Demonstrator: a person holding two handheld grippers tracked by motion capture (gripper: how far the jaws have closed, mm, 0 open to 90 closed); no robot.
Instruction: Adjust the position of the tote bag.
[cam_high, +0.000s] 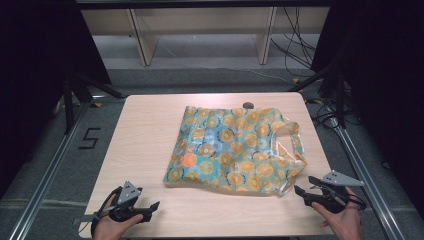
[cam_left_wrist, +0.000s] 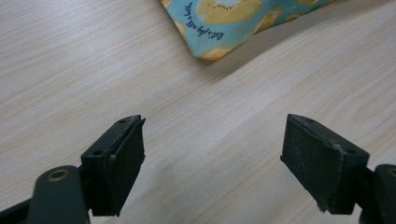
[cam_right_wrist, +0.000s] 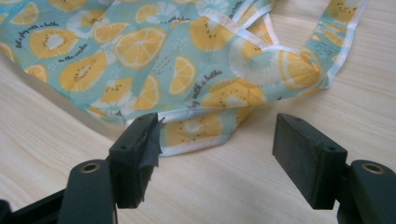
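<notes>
A teal cloth bag (cam_high: 230, 150) printed with orange and kiwi slices lies flat in the middle of the table, its white-trimmed handles (cam_high: 292, 145) at the right. My left gripper (cam_high: 154, 206) rests near the front left of the table, open and empty, a short way from the bag's near left corner (cam_left_wrist: 210, 49). Open too, my right gripper (cam_high: 304, 186) sits at the front right, its jaws just short of the bag's white-edged near right corner (cam_right_wrist: 201, 135). Nothing lies between either pair of jaws.
The light wooden table (cam_high: 140, 145) has bare room on its left side and along the front edge. A small dark round thing (cam_high: 248, 105) sits by the bag's far edge. Metal frame rails (cam_high: 50, 165) run along both sides, with cables (cam_high: 295, 45) on the floor beyond.
</notes>
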